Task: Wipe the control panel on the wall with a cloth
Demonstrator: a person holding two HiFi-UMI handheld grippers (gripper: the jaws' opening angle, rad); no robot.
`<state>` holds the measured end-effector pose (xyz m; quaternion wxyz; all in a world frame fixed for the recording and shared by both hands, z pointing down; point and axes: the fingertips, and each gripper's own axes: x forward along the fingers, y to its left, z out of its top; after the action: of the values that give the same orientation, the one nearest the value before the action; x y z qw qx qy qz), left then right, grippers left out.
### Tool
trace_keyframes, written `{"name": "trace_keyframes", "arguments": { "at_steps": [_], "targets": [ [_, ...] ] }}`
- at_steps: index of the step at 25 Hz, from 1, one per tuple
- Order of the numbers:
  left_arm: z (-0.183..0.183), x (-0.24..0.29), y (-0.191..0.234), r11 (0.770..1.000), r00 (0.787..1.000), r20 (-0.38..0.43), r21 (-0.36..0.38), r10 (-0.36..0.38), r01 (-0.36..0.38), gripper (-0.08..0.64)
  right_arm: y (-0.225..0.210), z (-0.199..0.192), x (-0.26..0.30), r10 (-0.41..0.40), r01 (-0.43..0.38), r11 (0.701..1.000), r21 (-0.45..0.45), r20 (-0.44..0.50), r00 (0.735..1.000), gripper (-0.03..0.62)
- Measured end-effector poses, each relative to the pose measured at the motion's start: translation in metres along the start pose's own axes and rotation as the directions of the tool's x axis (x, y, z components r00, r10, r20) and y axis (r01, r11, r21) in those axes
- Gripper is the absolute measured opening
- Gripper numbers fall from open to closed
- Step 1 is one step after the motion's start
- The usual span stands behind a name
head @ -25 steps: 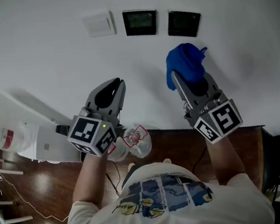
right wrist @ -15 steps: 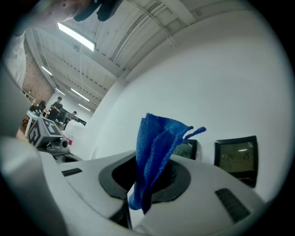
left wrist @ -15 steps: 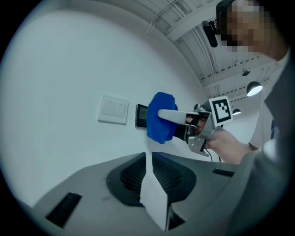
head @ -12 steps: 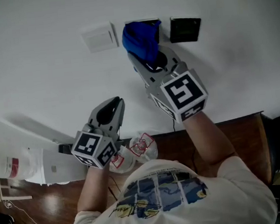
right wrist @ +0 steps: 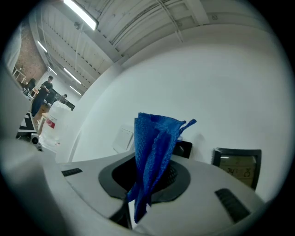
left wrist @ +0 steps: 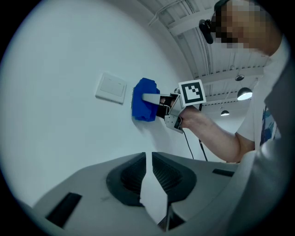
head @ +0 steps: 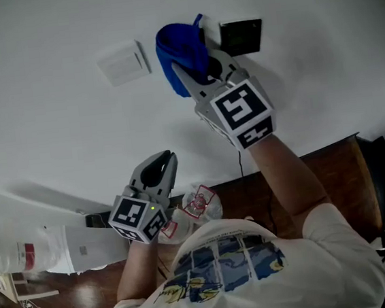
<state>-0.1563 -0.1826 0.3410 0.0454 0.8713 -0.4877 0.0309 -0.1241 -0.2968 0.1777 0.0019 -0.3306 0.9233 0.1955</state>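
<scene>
Perhaps office: strip lights (right wrist: 80, 13), wall panel (right wrist: 237, 166)

1. Your cloth (head: 180, 52) is bright blue, bunched in loose folds and clamped in your right tongs (head: 195, 66). Its free end stands past the tips, against the white wall (head: 53, 130).
2. The right control panel (head: 242, 37) is a dark square screen, flat on the wall, uncovered, just right of the cloth.
3. The left control panel (right wrist: 183, 149) lies mostly behind the cloth, and only a dark edge shows.
</scene>
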Motion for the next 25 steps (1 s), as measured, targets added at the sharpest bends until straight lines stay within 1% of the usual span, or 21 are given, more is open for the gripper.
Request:
{"name": "trace_keyframes", "arguments": {
  "at_steps": [4,9,14,18,23,25],
  "targets": [
    [-0.005,0.013,-0.005,1.0,1.0,-0.018,0.019,-0.004,0.004,0.017,-0.023,-0.007,-0.017,-0.032,0.032,0.999,-0.017,-0.007,0.999,0.049],
    [-0.005,0.029,-0.013,1.0,1.0,-0.022,0.009,-0.007,0.007,0.017,-0.054,-0.012,-0.045,-0.064,0.063,0.997,-0.042,-0.014,0.998,0.049],
    [-0.006,0.047,-0.026,1.0,1.0,-0.03,0.009,-0.01,0.01,0.017,-0.093,-0.022,-0.072,-0.094,0.093,0.995,-0.038,-0.02,0.995,0.049],
    [-0.009,0.056,-0.038,0.999,0.999,-0.042,0.031,-0.01,0.011,0.017,-0.124,-0.032,-0.094,-0.137,0.136,0.99,-0.037,-0.021,0.99,0.049],
    [-0.014,0.06,-0.045,1.0,0.999,-0.052,0.025,-0.008,0.009,0.017,-0.156,-0.044,-0.115,-0.178,0.176,0.983,-0.05,-0.037,0.983,0.049],
    [-0.015,0.059,-0.047,1.0,0.998,-0.055,0.024,-0.008,0.009,0.017,-0.168,-0.051,-0.123,-0.206,0.202,0.977,-0.06,-0.052,0.977,0.049]
  ]
}}
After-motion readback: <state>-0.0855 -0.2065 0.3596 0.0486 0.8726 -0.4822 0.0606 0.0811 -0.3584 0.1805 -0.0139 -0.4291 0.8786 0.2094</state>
